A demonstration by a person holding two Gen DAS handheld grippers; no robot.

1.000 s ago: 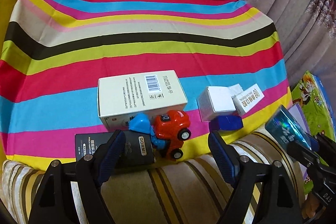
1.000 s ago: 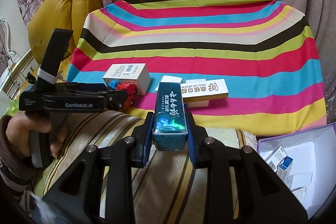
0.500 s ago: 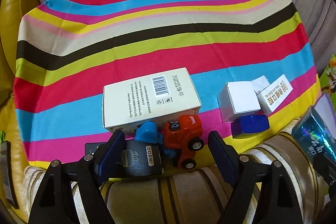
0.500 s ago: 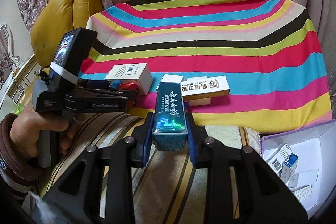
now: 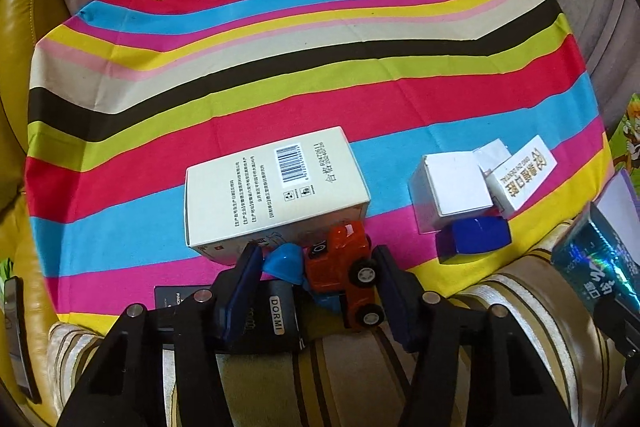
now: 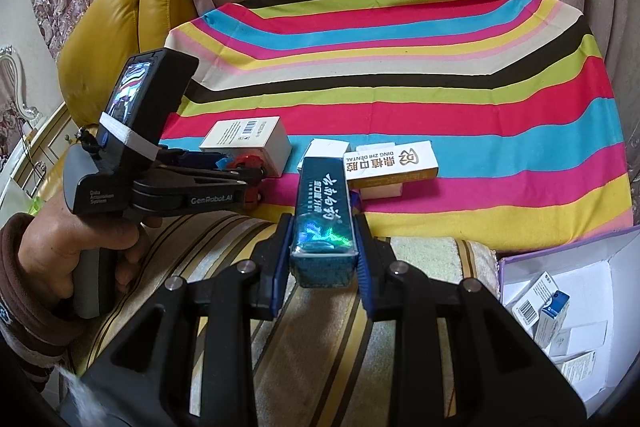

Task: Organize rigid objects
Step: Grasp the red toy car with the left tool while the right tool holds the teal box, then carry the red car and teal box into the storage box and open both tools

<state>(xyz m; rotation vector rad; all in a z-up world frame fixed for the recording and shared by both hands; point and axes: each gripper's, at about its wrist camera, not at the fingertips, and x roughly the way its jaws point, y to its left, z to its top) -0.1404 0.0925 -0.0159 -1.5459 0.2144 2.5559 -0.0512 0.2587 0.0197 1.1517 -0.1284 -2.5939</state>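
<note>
Item: red toy truck [image 5: 344, 267], at six o'clock on the striped cloth [image 5: 280, 67]. Left gripper [image 5: 316, 275] jaws apart, flanking it. Light, rigid, wheels likely to roll; grip cab sides. Right gripper [image 6: 322, 247] clamped on teal toothpaste box [image 6: 324, 211].

Glossy holographic box [image 6: 323, 211]; woven striped cloth [image 5: 280, 67]; matt cardboard carton [image 5: 272, 187]; shiny plastic toy truck [image 5: 344, 263].

On my left view the toy truck [image 5: 346, 267] sits between my left gripper's [image 5: 316, 283] fingers, just in front of the barcode box [image 5: 276, 187] and right of the DORMI case [image 5: 264, 319]. 3 small boxes [image 5: 456, 187] cluster to the right. My right gripper [image 6: 322, 259] holds a tube box [image 6: 324, 211]; a carton [image 6: 568, 311] lies right.
</note>
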